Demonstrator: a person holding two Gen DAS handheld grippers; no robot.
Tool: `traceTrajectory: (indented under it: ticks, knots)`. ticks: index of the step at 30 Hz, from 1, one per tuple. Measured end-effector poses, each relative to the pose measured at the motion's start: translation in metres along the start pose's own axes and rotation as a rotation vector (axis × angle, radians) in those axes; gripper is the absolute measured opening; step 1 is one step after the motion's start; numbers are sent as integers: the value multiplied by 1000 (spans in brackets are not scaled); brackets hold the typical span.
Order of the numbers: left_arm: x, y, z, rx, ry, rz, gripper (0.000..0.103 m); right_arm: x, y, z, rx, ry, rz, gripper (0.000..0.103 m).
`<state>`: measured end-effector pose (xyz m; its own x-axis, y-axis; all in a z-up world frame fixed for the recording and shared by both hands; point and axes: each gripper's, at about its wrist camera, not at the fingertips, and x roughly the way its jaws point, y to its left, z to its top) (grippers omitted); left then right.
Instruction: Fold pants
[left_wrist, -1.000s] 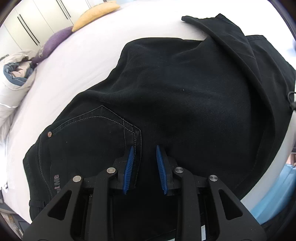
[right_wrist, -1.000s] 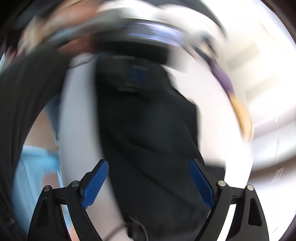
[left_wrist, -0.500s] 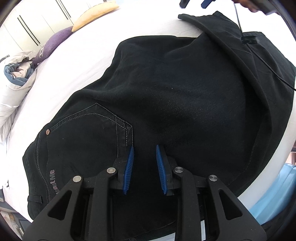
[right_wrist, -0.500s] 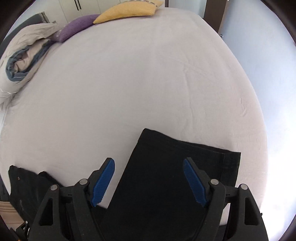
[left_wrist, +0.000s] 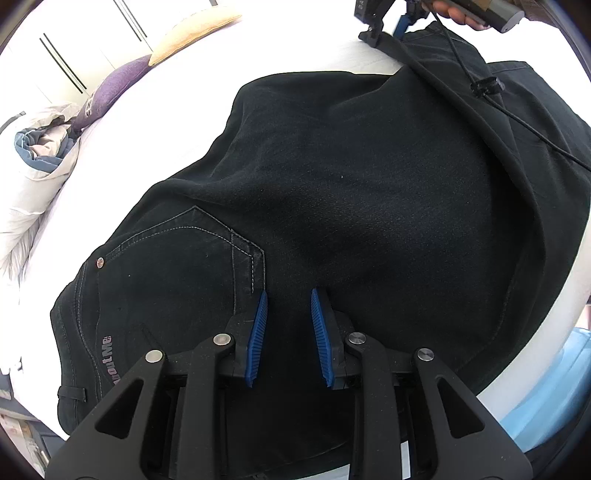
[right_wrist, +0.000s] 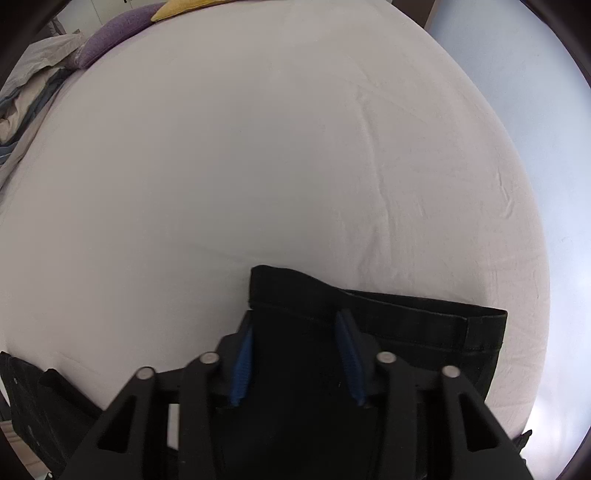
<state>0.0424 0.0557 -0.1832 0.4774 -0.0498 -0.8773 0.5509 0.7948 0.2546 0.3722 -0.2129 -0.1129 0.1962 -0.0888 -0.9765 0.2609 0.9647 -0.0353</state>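
Note:
Black jeans (left_wrist: 351, 192) lie spread on a white bed (left_wrist: 155, 122), back pocket and waistband at the lower left. My left gripper (left_wrist: 288, 299) rests on the seat beside the pocket, jaws narrowly apart with denim between the pads. My right gripper (right_wrist: 295, 321) sits low over the leg hems (right_wrist: 406, 325) at the far end, jaws partly closed around the upper leg's cuff edge. The right gripper also shows in the left wrist view (left_wrist: 388, 18), top right, with a hand on it.
A purple pillow (left_wrist: 110, 88) and a yellow pillow (left_wrist: 195, 26) lie at the head of the bed, with a rumpled duvet (left_wrist: 33, 147) at the left. A cable (left_wrist: 517, 110) trails over the jeans. Bare white sheet (right_wrist: 277, 147) stretches beyond the hems.
The right gripper swung from a blurred view over to the leg hems, came down on them and narrowed its jaws. The left gripper stayed on the seat, nearly still.

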Motion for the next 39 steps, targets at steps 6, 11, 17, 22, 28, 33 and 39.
traceTrajectory:
  ticks: [6, 11, 17, 22, 28, 33, 39]
  knots:
    - [0, -4, 1, -3, 6, 8, 24, -37, -26, -19, 53, -93, 114, 5]
    - [-1, -5, 2, -4, 11, 11, 24, -102, -75, -70, 134, -263, 226, 3]
    - [-1, -10, 5, 14, 28, 33, 24, -156, -167, -177, 299, -414, 265, 3]
    - [-1, -13, 12, -18, 45, 56, 24, -121, -223, -280, 506, -408, 267, 3]
    - [2, -25, 24, -19, 86, 118, 24, -72, -230, -340, 681, -339, 343, 2]
    - [3, -36, 33, -6, 115, 168, 24, -88, -226, -344, 676, -383, 362, 2]
    - [-1, -43, 40, -36, 122, 175, 24, -108, -213, -352, 660, -393, 368, 2]
